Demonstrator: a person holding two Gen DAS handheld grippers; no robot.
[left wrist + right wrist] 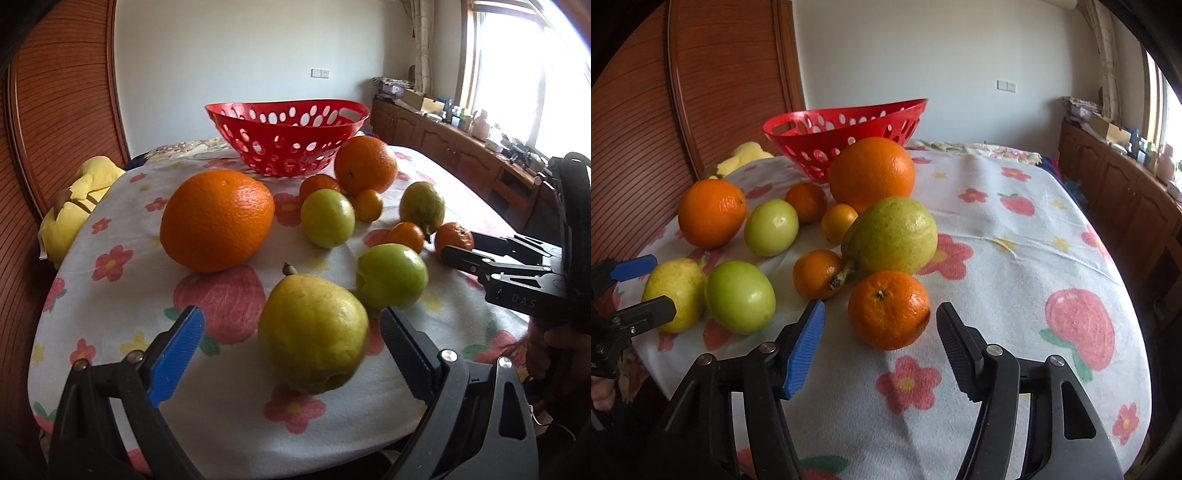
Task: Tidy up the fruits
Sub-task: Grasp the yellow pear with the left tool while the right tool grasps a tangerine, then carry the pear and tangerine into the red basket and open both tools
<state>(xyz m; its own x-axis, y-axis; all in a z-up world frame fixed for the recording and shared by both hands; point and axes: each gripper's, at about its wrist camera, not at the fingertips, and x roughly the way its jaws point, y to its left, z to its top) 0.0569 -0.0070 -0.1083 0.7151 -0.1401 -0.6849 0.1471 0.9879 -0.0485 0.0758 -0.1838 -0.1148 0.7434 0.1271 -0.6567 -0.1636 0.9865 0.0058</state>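
Left claw (291, 345): jaws spread wide, straddling the yellow pear (313, 334) at lower centre of the left view. Neither pad touches the skin; the black pad sits just beside the pear's right flank, while the blue pad (177, 356) stands farther off.

Right claw (881, 341): also spread, framing the tangerine (889, 309) at centre of the right view, not yet touching it.

Risks, as judged:
- Both fruits are round and rest loose on the soft flowered cloth (1015, 258). If one pad meets the fruit first, it will likely roll away sideways.
- The pear tapers, so a pinch near its narrow end could squeeze it out of the jaws.
- A green apple (391, 275) lies near the pear's right. The black pad may nudge it as the jaws close.
- The tangerine sits just in front of a green pear (890, 236) and a smaller tangerine (818, 273). Pushing forward could set those rolling.
- The red basket (288, 134), upper centre, stands behind two big oranges (218, 219). A low carry could clip them.
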